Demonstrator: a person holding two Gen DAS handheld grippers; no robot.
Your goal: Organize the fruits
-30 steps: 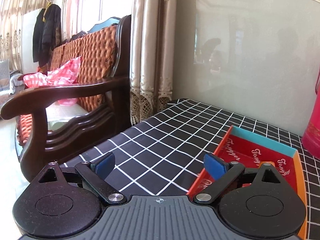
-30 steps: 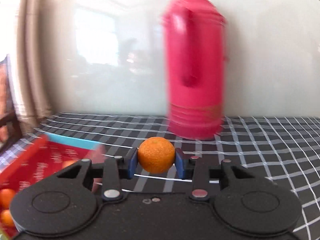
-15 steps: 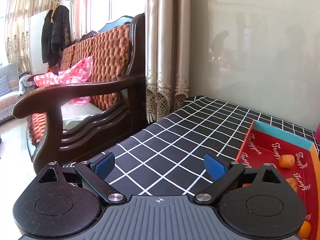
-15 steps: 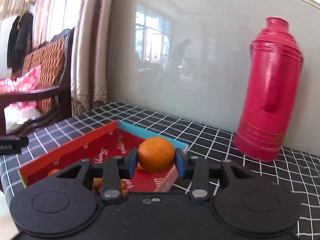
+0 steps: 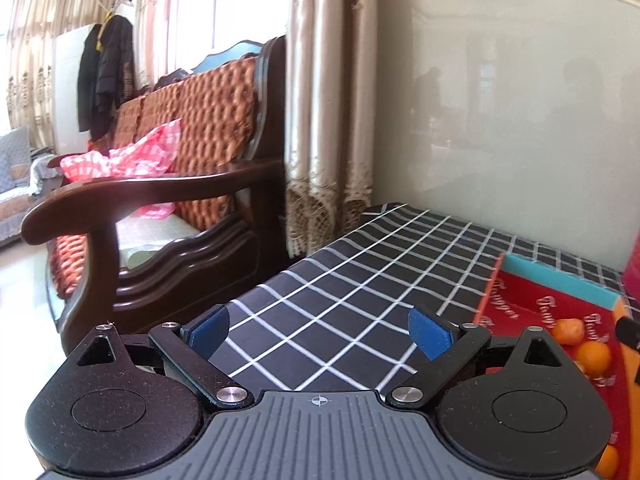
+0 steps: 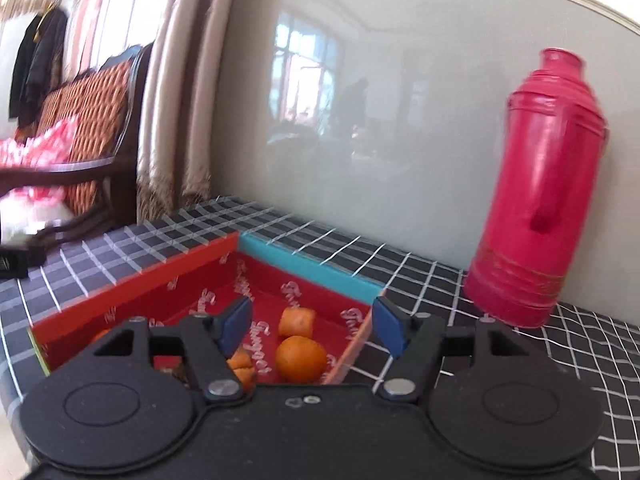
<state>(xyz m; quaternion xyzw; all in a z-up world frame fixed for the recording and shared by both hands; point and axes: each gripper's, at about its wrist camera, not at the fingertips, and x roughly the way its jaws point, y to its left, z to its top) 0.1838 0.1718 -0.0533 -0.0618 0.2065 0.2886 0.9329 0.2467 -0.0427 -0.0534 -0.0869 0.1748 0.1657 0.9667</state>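
A red box (image 6: pixel 132 286) with a teal far wall sits on the black checked tablecloth and holds several small oranges. My right gripper (image 6: pixel 312 326) is open and empty just above the box's near right part. A round orange (image 6: pixel 301 359) lies in the box right below it, with another orange (image 6: pixel 296 321) behind. My left gripper (image 5: pixel 320 330) is open and empty over the bare tablecloth, left of the box (image 5: pixel 560 276). Oranges (image 5: pixel 570 331) show at the right edge of the left wrist view.
A tall red thermos (image 6: pixel 540 196) stands to the right of the box against the glossy wall. A dark wooden sofa (image 5: pixel 152 200) with orange cushions stands off the table's left edge, beside curtains (image 5: pixel 328 112). The checked tablecloth (image 5: pixel 340 300) runs to the wall.
My right gripper has opened and let go of the orange, which now lies in the red box. The left gripper has stayed open and shifted slightly.
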